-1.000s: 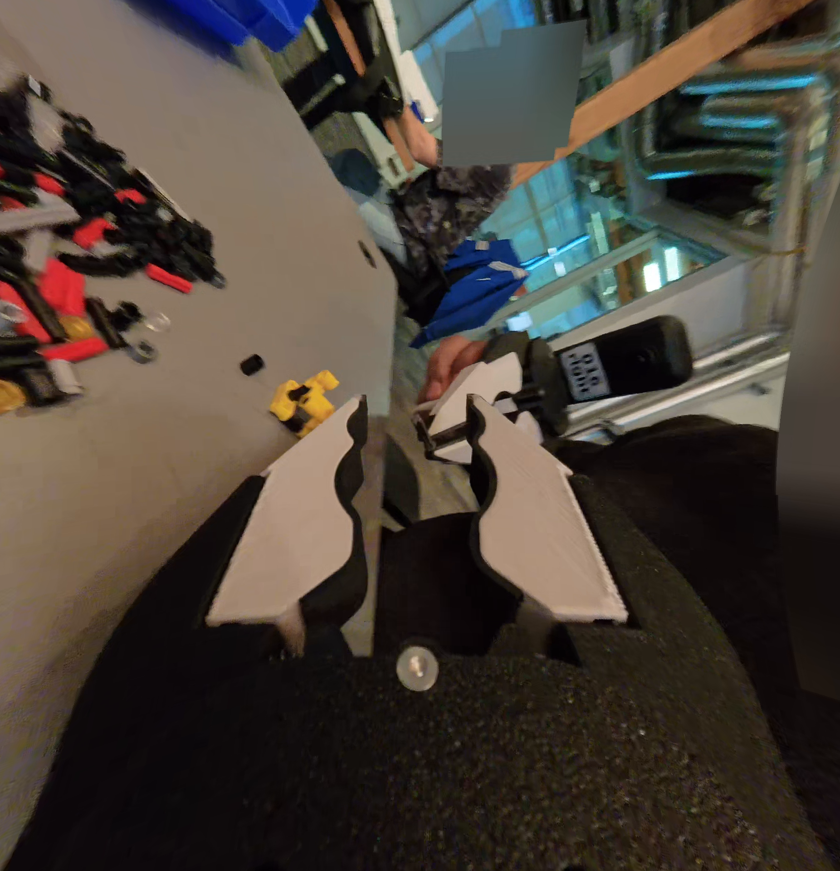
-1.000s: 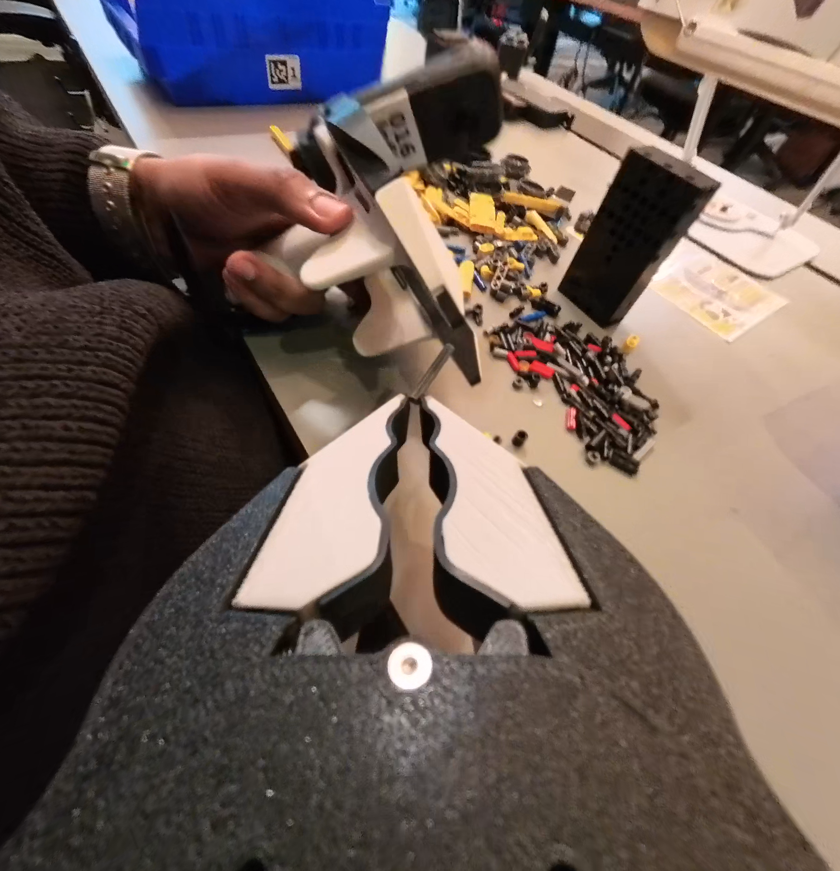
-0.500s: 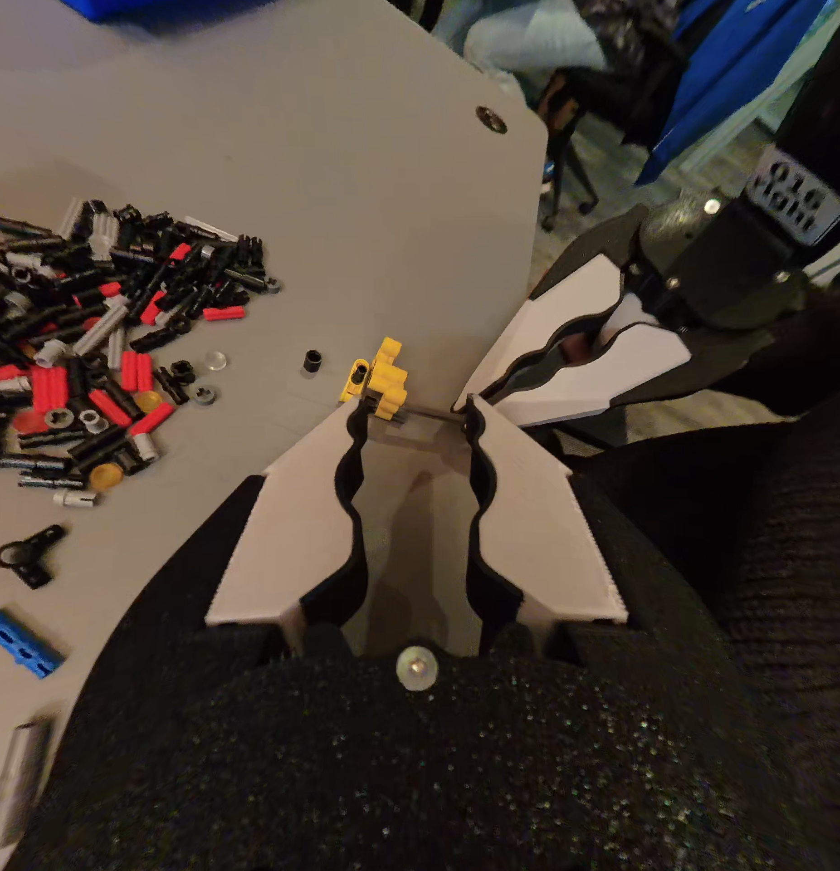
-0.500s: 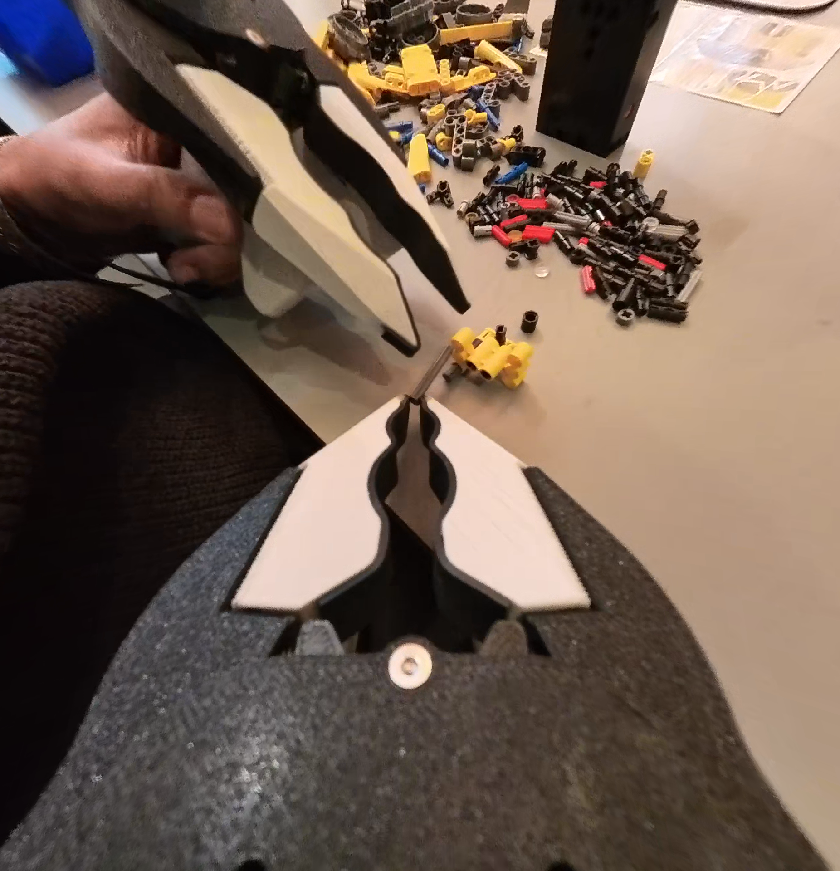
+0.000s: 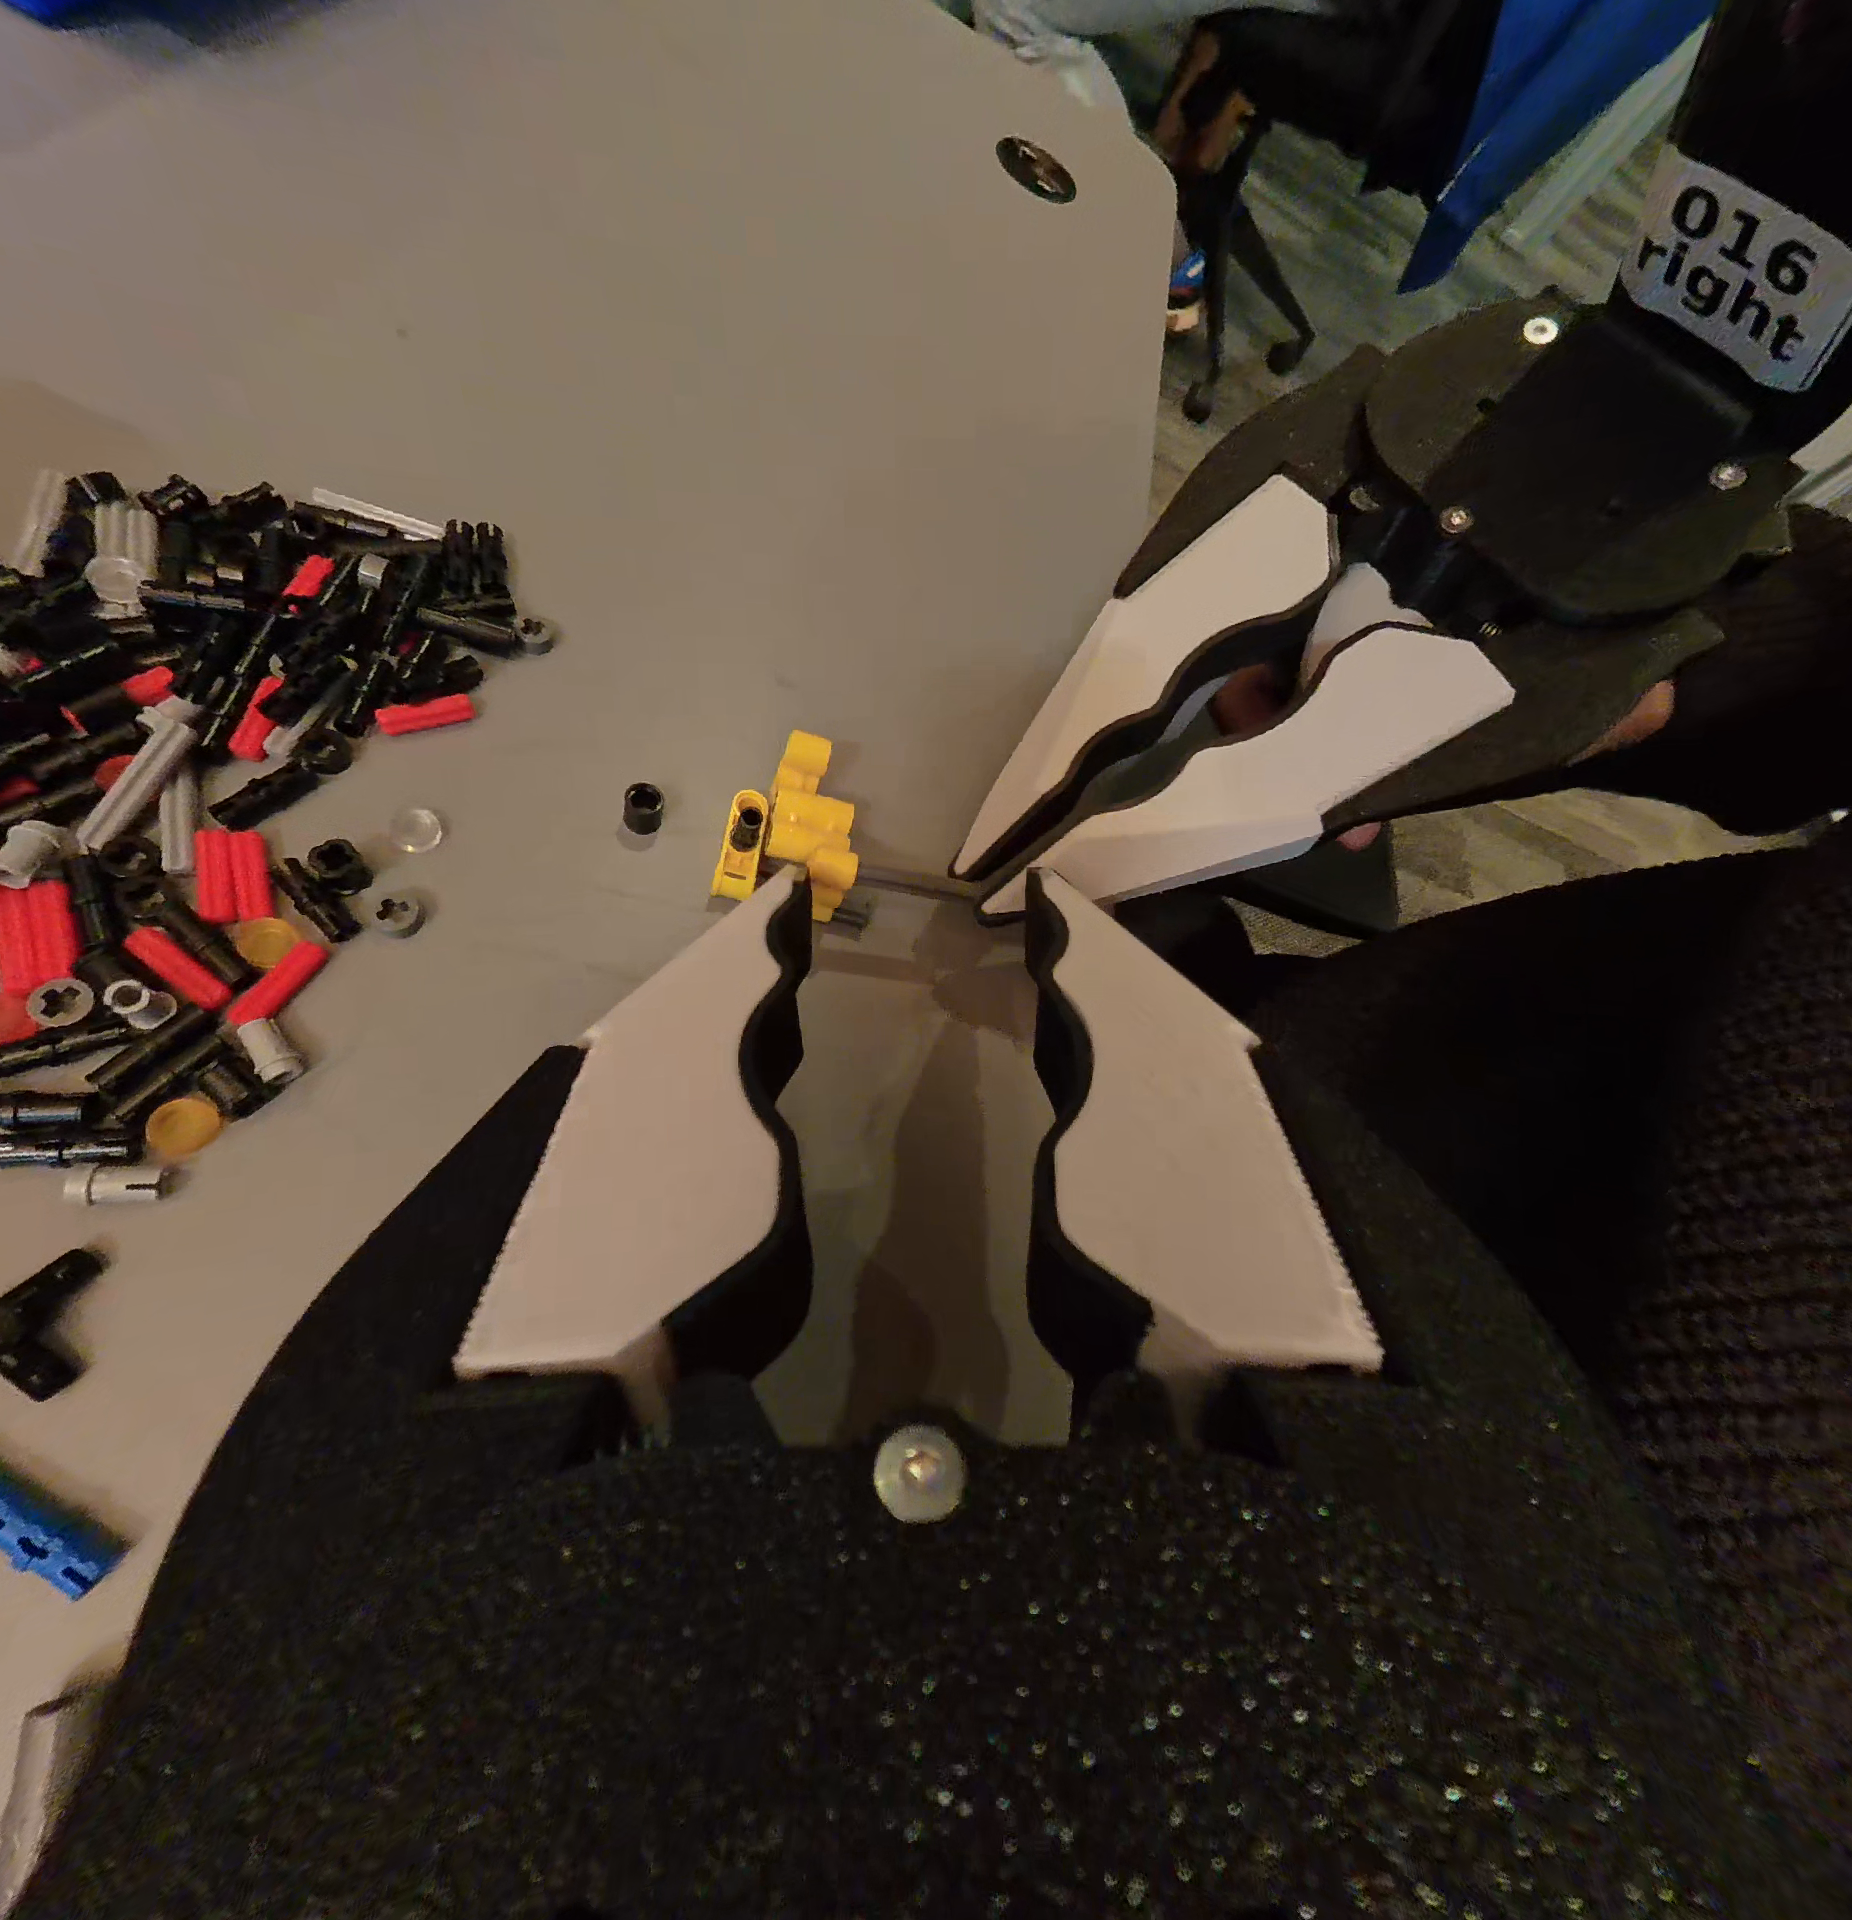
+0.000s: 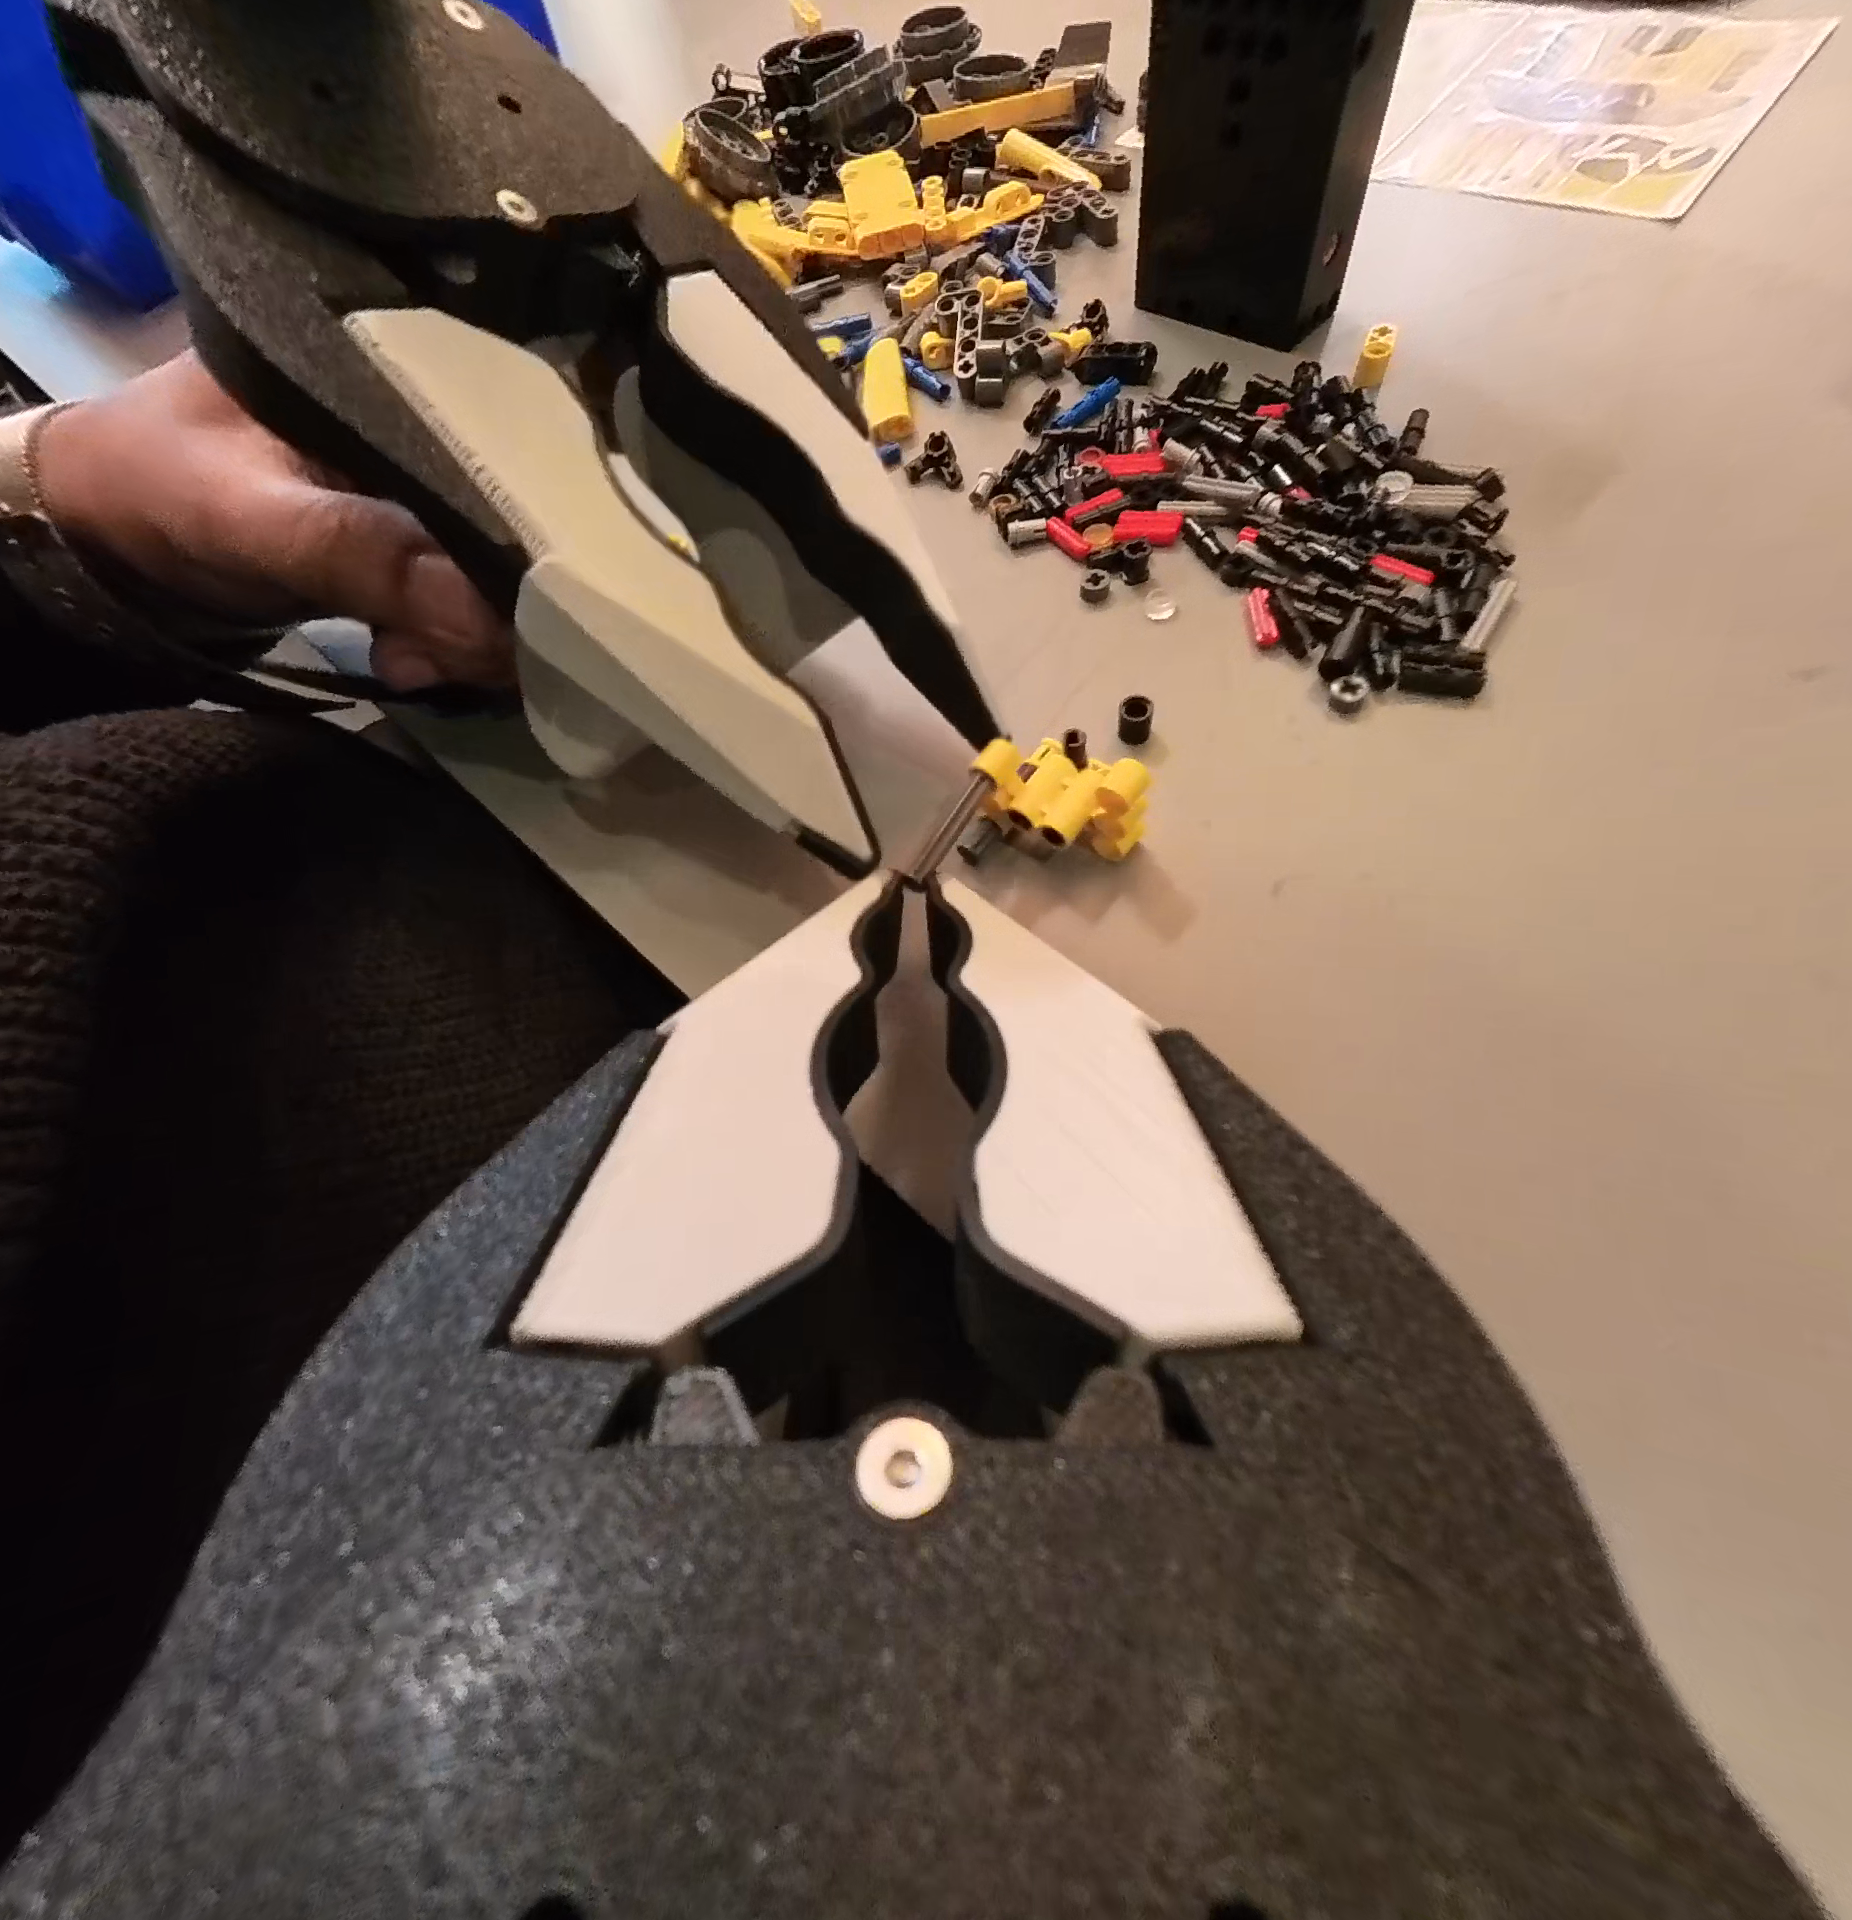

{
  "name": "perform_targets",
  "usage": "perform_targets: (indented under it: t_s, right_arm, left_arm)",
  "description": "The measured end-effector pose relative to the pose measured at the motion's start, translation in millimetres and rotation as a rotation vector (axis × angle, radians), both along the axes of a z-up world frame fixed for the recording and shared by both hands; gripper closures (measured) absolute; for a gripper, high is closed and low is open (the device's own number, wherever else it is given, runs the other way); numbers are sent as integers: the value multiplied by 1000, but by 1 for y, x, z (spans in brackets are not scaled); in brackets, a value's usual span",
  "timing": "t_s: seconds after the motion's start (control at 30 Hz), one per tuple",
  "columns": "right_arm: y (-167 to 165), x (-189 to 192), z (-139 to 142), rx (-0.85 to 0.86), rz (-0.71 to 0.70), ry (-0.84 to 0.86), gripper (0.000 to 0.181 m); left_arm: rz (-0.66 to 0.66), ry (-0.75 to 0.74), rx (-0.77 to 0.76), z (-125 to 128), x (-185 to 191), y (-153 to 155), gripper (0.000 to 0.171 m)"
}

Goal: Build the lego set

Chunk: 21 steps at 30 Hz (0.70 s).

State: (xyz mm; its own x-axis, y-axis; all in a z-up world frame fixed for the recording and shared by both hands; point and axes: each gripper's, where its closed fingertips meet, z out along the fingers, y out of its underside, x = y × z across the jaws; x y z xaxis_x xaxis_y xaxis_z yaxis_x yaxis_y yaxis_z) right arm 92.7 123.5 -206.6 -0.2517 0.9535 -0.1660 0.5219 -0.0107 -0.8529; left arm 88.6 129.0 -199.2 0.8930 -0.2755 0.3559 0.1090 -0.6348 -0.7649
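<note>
A small yellow assembly (image 5: 808,821) lies on the grey table (image 5: 693,416) near its edge; it also shows in the right wrist view (image 6: 1073,800). My right gripper (image 6: 906,883) is shut on a thin grey axle (image 6: 943,831). The axle's far end meets the yellow assembly. In the left wrist view the right gripper (image 5: 979,888) comes in from the right with the axle (image 5: 906,883). My left gripper (image 5: 917,894) is open and empty. One of its fingertips (image 5: 792,894) rests against the yellow assembly, and the axle lies between its jaws. The left gripper (image 6: 922,795) reaches down from the upper left in the right wrist view.
A pile of black, red and grey pins (image 5: 174,779) lies left of the assembly, with a loose black bush (image 5: 641,805) between. Farther off are a yellow-and-black parts pile (image 6: 901,156), a black perforated block (image 6: 1254,156), an instruction sheet (image 6: 1597,104) and a blue beam (image 5: 39,1538). Left and right tips are no more than a few centimetres apart. The loose black bush (image 5: 641,805) is about 4 cm from my left fingertips.
My left gripper has swung down from pointing off the table to the yellow assembly, still open. My right gripper has carried the axle forward until it reaches the assembly.
</note>
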Motion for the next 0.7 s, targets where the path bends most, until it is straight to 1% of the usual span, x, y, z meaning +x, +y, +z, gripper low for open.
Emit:
perform_targets:
  t_s: [0.5,0.57,0.67,0.7]
  right_arm:
    - [2,-9,-2,20,-9,-23,176]
    - [1,-9,-2,-37,-18,-32,176]
    - [-2,-9,0,-251,-25,-57,176]
    - [-2,-9,1,-296,-29,-62,176]
  left_arm:
    - [14,9,5,0,-6,0,132]
    - [10,2,6,1,-6,0,133]
    - [3,-32,10,3,-6,-1,133]
    - [6,-40,8,3,-7,-1,132]
